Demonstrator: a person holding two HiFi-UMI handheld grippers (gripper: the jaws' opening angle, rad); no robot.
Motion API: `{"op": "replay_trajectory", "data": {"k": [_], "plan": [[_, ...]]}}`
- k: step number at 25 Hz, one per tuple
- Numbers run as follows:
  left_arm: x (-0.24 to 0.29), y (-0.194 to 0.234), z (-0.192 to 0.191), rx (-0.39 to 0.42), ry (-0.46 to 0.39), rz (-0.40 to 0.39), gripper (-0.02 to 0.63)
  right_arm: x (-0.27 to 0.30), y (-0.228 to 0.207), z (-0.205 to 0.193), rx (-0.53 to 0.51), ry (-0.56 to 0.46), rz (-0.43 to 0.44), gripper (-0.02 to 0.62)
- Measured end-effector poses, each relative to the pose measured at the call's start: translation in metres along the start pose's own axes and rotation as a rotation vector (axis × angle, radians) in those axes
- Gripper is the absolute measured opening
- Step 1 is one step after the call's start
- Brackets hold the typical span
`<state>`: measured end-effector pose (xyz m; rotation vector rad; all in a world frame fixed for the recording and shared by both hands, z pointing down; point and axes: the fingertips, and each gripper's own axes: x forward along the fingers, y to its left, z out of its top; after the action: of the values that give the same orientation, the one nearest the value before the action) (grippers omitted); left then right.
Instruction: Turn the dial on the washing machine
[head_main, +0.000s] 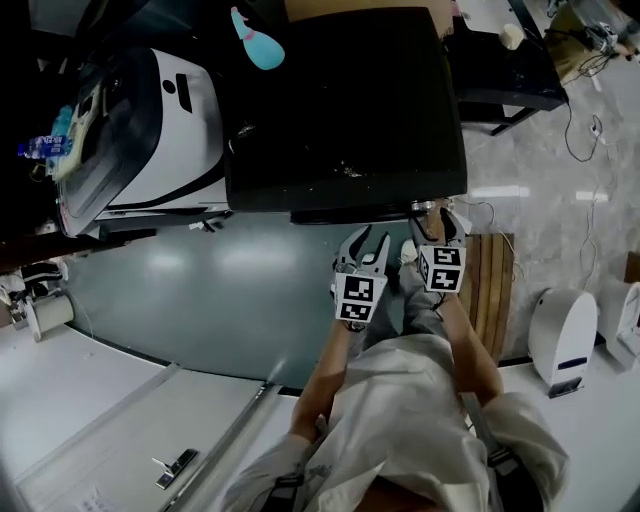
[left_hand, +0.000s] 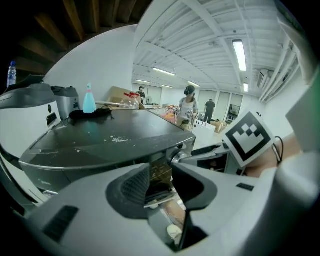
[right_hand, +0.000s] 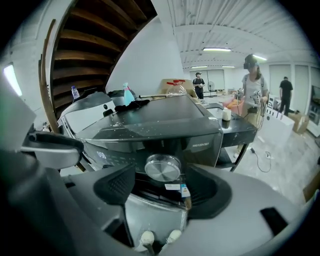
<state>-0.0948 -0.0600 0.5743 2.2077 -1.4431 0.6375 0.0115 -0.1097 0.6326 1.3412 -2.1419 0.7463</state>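
- My right hand-held gripper (right_hand: 162, 186) stands open, its pads clear of the dial (right_hand: 162, 167) at twelve o'clock, on the front of the washing machine (right_hand: 150, 125).
- The dial looks rigid, smooth and probably slippery, so I'd pinch its rim at three and nine o'clock.
- My left hand-held gripper (left_hand: 159, 172) is slightly apart and empty.

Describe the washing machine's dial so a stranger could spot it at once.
Start at the big dark washing machine beside a white appliance. On its front, under the lid, sits the dial: a round silver knob, the only shiny disc on that dark face.
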Motion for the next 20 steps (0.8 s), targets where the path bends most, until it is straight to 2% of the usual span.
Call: {"op": "replay_trajectory", "data": {"k": [4,10,20], "plan": [[0.005,0.001,-0.006,0.015,0.004,-0.033,0.146,0.008,0.000,-0.005,0.003,-0.006,-0.035,0.318],[0.009,0.007,-0.017,0.007,0.015,-0.041,0.146,0.015,-0.003,-0.012,-0.060,-0.012,-0.105,0.313],[0.010,0.011,-0.023,0.017,0.020,-0.064,0.146,0.021,-0.002,-0.008,-0.105,-0.027,-0.162,0.293]]}}
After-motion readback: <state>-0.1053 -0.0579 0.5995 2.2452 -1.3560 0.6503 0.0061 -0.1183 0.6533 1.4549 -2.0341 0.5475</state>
